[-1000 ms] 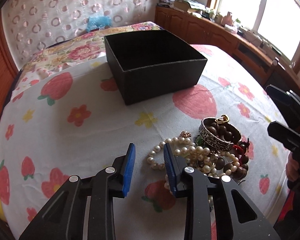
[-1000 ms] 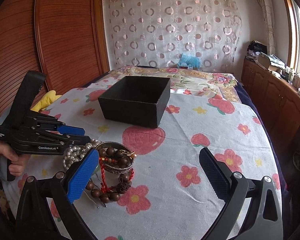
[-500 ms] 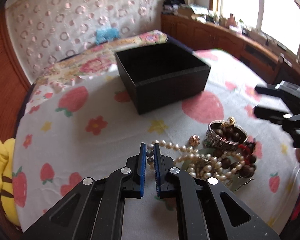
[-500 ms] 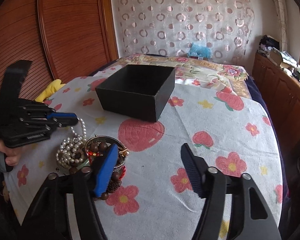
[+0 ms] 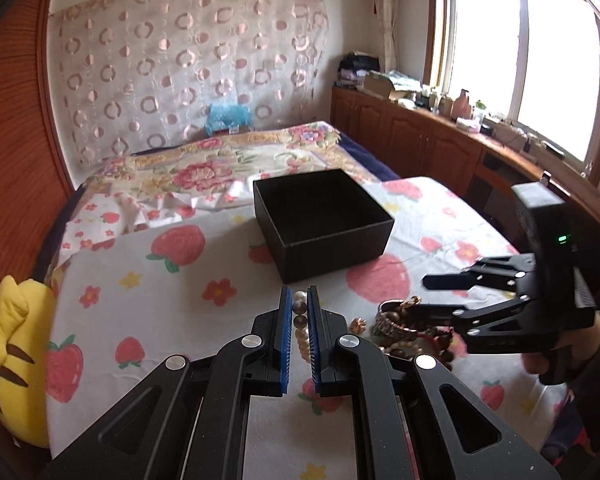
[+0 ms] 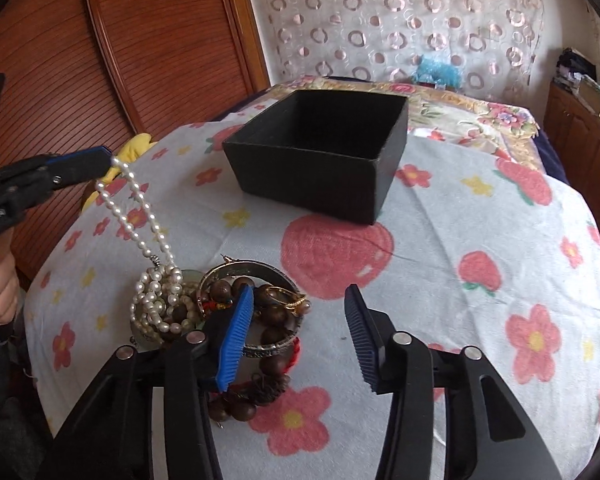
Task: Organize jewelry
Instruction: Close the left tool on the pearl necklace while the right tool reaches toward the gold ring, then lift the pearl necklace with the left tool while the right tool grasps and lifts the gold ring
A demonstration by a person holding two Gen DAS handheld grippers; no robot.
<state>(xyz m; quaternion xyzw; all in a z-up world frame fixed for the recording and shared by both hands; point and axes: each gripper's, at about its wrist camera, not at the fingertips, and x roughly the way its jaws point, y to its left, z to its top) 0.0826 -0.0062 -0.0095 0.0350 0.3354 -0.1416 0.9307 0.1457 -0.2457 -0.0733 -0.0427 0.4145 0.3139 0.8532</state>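
In your left wrist view, your left gripper (image 5: 299, 316) had its 2 blue-padded fingers (image 5: 286, 332) clamped on the pearl necklace (image 5: 300, 328), with a short run of pearls showing in the narrow gap between the pads. Beyond the fingertips the open black box (image 5: 324, 224) stood on the strawberry-print cloth (image 5: 160, 300) that covered the bed. To the right, your right gripper (image 5: 432, 300) reached over the heap of jewelry, its tips above the metal bangle (image 5: 396, 320) and the brown wooden beads (image 5: 404, 350). Your right hand (image 5: 568, 348) held its handle at the frame edge. A yellow plush toy (image 5: 16, 356) lay at the left side of the bed.

In your right wrist view, your right gripper (image 6: 298, 330) was closing with its fingers still apart; the left finger (image 6: 236, 340) stood over the bangle (image 6: 260, 308) and beads (image 6: 224, 292), and the right finger was over bare cloth (image 6: 460, 208). I could not tell whether either pad touched the jewelry. At the left, your left gripper (image 6: 100, 162) pinched the pearl necklace (image 6: 140, 216), which hung in 2 taut strands down to a coil of pearls beside the bangle. The black box (image 6: 320, 152) stood well behind the heap, and nothing showed inside it.
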